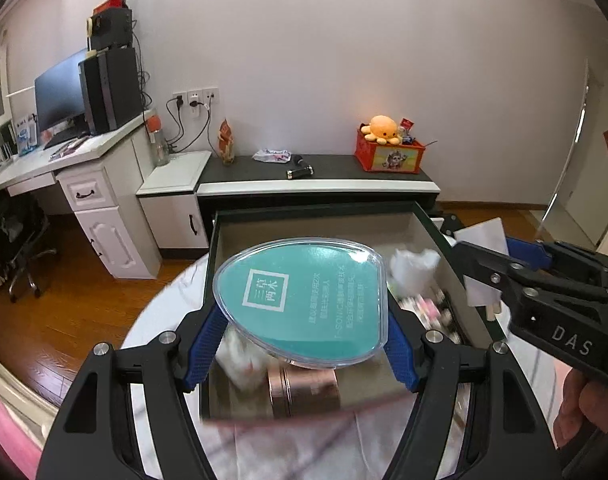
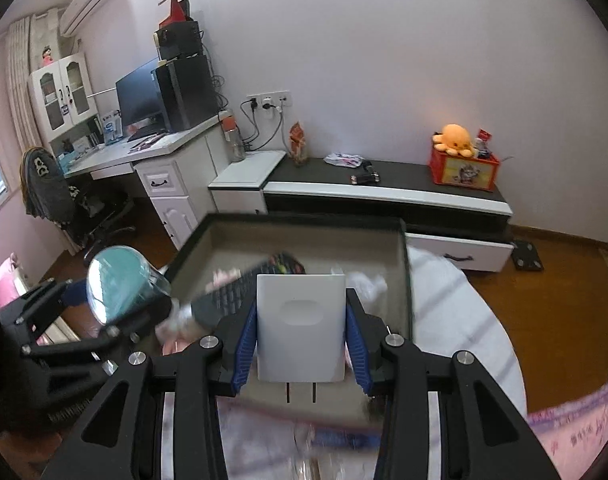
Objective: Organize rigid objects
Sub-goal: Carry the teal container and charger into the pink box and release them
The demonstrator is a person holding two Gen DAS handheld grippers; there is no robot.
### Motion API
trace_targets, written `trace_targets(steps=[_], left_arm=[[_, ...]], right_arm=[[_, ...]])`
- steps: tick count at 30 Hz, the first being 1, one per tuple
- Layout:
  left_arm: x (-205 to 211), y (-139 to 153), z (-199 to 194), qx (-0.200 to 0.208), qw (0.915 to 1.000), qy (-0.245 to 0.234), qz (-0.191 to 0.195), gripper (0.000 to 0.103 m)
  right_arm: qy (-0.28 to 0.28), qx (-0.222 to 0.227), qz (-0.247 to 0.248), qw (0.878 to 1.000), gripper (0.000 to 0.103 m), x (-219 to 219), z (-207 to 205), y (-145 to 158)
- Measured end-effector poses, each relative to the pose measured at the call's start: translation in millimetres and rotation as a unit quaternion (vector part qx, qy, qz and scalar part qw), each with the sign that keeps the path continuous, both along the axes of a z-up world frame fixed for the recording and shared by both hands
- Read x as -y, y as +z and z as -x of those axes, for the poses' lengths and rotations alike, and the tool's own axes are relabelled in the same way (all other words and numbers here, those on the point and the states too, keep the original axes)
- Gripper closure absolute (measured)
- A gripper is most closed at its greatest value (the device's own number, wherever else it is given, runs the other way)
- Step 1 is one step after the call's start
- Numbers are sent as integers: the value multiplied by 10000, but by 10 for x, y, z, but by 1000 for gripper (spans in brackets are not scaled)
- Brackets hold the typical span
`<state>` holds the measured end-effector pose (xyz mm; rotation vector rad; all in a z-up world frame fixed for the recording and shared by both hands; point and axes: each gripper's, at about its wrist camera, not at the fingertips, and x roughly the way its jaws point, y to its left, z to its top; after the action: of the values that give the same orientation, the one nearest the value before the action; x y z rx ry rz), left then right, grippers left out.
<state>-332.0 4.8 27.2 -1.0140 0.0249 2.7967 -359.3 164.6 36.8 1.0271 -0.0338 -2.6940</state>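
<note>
Teal-faced, teardrop-shaped clear plastic case (image 1: 300, 300) is clamped between the blue pads of your left tongs (image 1: 304, 344), held flat with its long axis running across the jaws and its pointed end toward your left. It hangs over the near half of the open dark-rimmed drawer tray (image 1: 432, 236), directly above a copper-coloured round tin (image 1: 304, 394) lying on its side and some white crumpled wrapping (image 1: 240, 356).

Your right tongs (image 2: 302, 340) are closed on a white rectangular plug adapter (image 2: 302, 328), gripped by its two side faces, prongs pointing back toward you and its long axis pointing forward into the tray. It sits over the tray's near right portion, with a dark remote-like keypad object (image 2: 240, 292) lying diagonally just beyond and to the left, though blur makes that item uncertain.

Both held items are above the tray, not in it. The left tongs stand beside and slightly left of the right; the two are near but apart. Judged from this, placing is the step in hand. The free floor lies forward, toward the far wall of the tray, so each item must travel ahead and down. Risk: setting the case onto the tin, where it would rock.
</note>
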Motion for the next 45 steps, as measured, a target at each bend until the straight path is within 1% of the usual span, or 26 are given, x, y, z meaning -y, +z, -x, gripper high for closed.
trace_targets(steps=[3,6,10,13,15,18,20,21,27,30,31,33,35,36,37,38,41,43,45], left_arm=[[11,-2,344,52,10000,78,26,31],[29,-63,704,199,9996,180,12,31],[37,-258,1108,469,9986,251,11,31],[8,-419,1285,642,9977,226,58,31],[-7,-504,1371,758,9969,196,64,31],[-4,-632,1472,950,9954,135,-11,31],[-2,-701,1515,1088,9940,124,-35,31],[6,-709,1532,1139,9934,95,-104,31],[-39,-712,1530,1213,9926,69,-55,31],[-32,-698,1503,1172,9930,131,10,29],[-34,-679,1485,1139,9933,157,56,27],[4,-630,1455,1119,9935,218,47,23],[66,-554,1398,1082,9938,265,1,14],[95,-515,1369,1033,9942,282,-17,11],[121,-456,1316,952,9950,305,-25,3],[134,-402,1259,860,9958,323,-10,0],[150,-266,1109,709,9970,315,37,0],[147,-183,1001,676,9972,301,44,0],[153,-80,849,573,9978,331,75,0]], right_arm=[[34,105,-2,9999,62,86,315,-46],[-2,349,8,9994,62,123,669,-199],[-69,656,-27,9978,62,124,1034,-440],[-90,921,-51,9957,62,121,1247,-634],[-119,1059,-133,9942,62,136,1357,-749],[-136,1288,-130,9915,62,98,1459,-873],[-144,1263,-124,9918,62,70,1469,-864],[-189,1242,-248,9918,62,72,1479,-866],[-223,1354,-319,9900,62,89,1482,-886],[-245,1411,-374,9890,60,89,1448,-913],[-258,1407,-353,9891,58,89,1454,-906],[-336,1411,-281,9890,45,26,1421,-887],[-390,1377,-225,9895,25,-35,1383,-839],[-408,1348,-164,9899,21,-63,1357,-801],[-381,1333,-66,9903,19,-77,1326,-767],[-342,1338,16,9904,18,-80,1296,-734],[-387,1255,-39,9913,17,-51,1199,-635],[-415,1235,113,9914,17,-59,1100,-561],[-484,1212,210,9912,11,-67,994,-493]])
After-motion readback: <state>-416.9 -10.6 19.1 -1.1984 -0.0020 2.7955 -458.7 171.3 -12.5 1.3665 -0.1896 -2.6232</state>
